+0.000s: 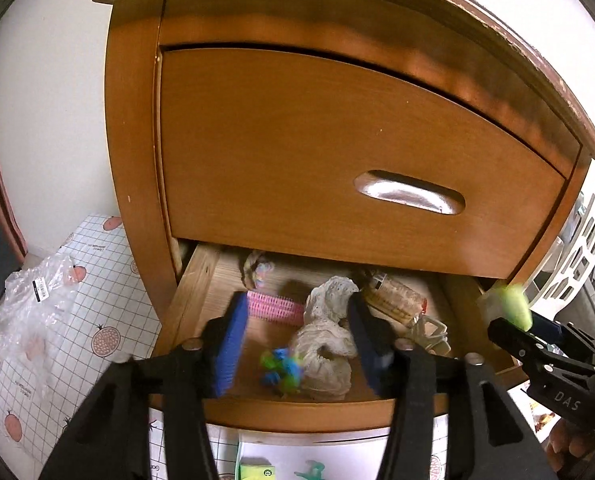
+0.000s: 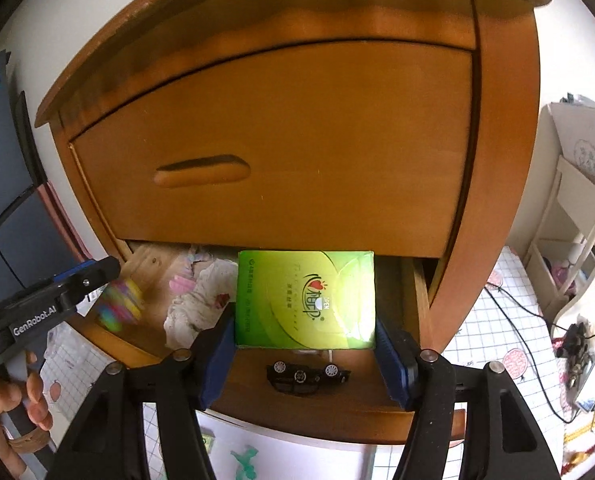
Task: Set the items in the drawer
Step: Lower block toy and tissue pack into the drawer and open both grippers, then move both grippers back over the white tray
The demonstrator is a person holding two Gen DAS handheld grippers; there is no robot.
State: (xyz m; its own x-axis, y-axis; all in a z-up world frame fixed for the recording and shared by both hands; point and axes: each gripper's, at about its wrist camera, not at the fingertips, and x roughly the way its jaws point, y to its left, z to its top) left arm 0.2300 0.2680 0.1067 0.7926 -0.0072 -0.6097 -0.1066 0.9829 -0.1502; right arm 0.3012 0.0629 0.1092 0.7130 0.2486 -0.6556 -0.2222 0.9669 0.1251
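i am looking into the lower drawer of a wooden nightstand, which is standing pulled out under the shut upper drawer. my left gripper is hanging with its 2 blue pads spread wide and nothing between them, just above the drawer's front edge. below it a multicoloured toy is lying blurred beside a crumpled lace cloth, with a pink comb behind and a small bottle toward the right side wall. the left half of the drawer floor is looking crowded, with only a bare strip showing along the left wall.

my right gripper is clamping a green box by its 2 side edges, holding it upright over the right half of the drawer, its top edge reaching just up to the bottom edge of the upper drawer. under the box a black toy car is lying on its side near the front edge. the floor around the car is showing bare wood out to the right wall. the 2 grippers are sitting side by side, apart, over the same opening.
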